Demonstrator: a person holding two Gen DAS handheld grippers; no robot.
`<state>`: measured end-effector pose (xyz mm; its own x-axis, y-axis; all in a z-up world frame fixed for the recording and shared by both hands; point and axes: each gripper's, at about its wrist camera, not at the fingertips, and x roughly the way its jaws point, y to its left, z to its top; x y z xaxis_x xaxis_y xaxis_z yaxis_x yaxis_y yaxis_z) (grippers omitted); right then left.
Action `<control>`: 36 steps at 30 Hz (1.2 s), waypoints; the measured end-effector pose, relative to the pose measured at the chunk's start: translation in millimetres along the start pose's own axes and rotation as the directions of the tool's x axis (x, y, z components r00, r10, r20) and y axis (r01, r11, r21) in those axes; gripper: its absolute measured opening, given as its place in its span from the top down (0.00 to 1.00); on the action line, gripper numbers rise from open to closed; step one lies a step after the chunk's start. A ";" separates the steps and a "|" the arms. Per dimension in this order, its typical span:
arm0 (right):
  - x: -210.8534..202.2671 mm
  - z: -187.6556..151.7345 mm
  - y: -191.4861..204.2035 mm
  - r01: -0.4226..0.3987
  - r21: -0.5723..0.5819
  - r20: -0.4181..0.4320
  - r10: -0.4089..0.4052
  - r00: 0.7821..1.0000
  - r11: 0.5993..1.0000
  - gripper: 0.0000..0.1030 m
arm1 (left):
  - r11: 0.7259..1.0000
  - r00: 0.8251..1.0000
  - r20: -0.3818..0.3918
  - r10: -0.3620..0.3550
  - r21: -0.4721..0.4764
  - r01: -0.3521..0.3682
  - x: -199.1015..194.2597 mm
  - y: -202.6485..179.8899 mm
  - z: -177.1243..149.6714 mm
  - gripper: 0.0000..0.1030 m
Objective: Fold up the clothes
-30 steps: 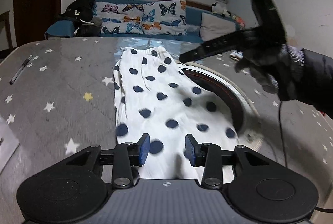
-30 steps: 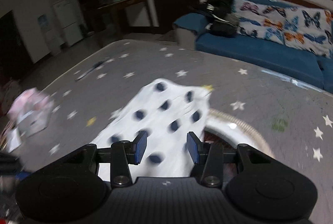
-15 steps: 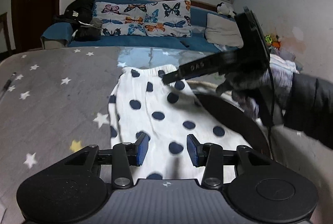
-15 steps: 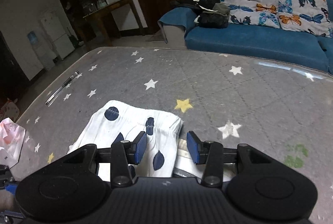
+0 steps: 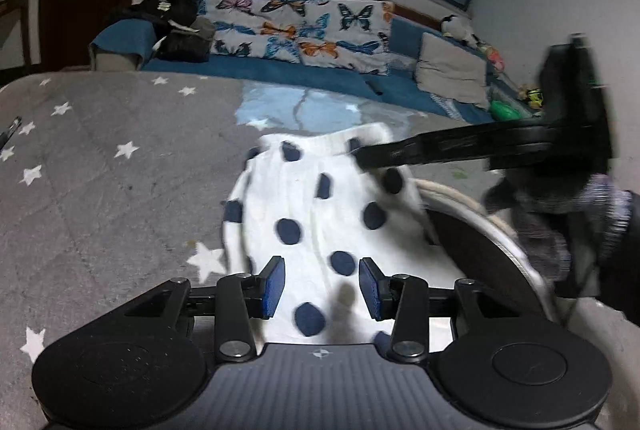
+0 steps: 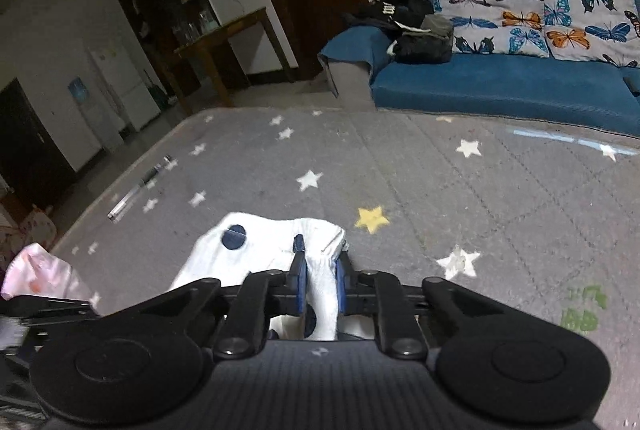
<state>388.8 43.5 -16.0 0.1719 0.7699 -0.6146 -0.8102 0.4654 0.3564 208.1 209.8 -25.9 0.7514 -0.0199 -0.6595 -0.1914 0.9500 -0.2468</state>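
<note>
A white garment with dark blue dots point(image 5: 316, 214) lies on the grey star-patterned table cover point(image 5: 100, 190), partly over a round dark tray. My left gripper point(image 5: 322, 288) is open, its blue pads spread over the garment's near end. My right gripper point(image 6: 321, 280) is shut on the garment's far waistband edge point(image 6: 320, 270). In the left wrist view the right gripper point(image 5: 360, 160) reaches in from the right to that far edge. The garment's far end point(image 6: 256, 242) also shows in the right wrist view.
A round dark tray with a pale rim point(image 5: 476, 250) sits under the garment's right side. A pen point(image 6: 138, 188) lies at the table's left edge. A pink cloth point(image 6: 40, 274) is at the near left. A blue sofa with butterfly cushions point(image 5: 304, 42) stands beyond the table.
My right gripper has come down onto the garment's far waistband edge and closed on it. My left gripper stayed open over the near end.
</note>
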 end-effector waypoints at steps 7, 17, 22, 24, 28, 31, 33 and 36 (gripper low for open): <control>-33.5 -0.7 23.8 -0.067 -0.035 0.034 0.068 0.997 0.997 0.89 | 0.999 1.000 0.027 0.001 -0.037 0.000 -4.6 10.3 -1.3 0.58; -88.7 -28.3 82.2 -0.169 -0.107 0.030 0.173 0.984 0.980 0.89 | 0.989 0.993 0.078 0.093 -0.121 -0.083 -75.6 41.9 -25.3 0.57; -113.7 -57.8 113.3 -0.223 -0.131 -0.010 0.224 0.975 0.966 0.90 | 0.980 0.985 0.106 0.138 -0.162 -0.120 -116.0 56.2 -41.8 0.56; -124.2 -69.0 126.8 -0.246 -0.142 -0.025 0.245 0.969 0.959 0.90 | 0.977 0.982 0.119 0.147 -0.174 -0.125 -130.7 59.1 -49.4 0.56; -148.5 -90.8 155.1 -0.305 -0.169 -0.053 0.301 0.952 0.937 0.90 | 0.973 0.977 0.139 0.160 -0.190 -0.133 -154.6 61.9 -62.1 0.56; -171.5 -108.2 175.2 -0.363 -0.190 -0.071 0.356 0.932 0.912 0.90 | 0.972 0.975 0.150 0.165 -0.194 -0.135 -170.1 61.4 -72.0 0.56; -188.3 -121.9 188.9 -0.403 -0.227 -0.089 0.394 0.915 0.886 0.90 | 0.972 0.973 0.161 0.164 -0.194 -0.132 -180.1 59.2 -78.0 0.56; -210.0 -148.6 208.6 -0.435 -0.311 -0.136 0.414 0.900 0.845 0.90 | 0.973 0.970 0.177 0.164 -0.191 -0.130 -193.0 57.9 -83.9 0.56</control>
<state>100.4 -86.0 82.8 -0.2565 0.8262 -0.5015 -0.9337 -0.0777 0.3496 -1.0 242.5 27.5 0.8095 0.1920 -0.5549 -0.4047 0.8672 -0.2903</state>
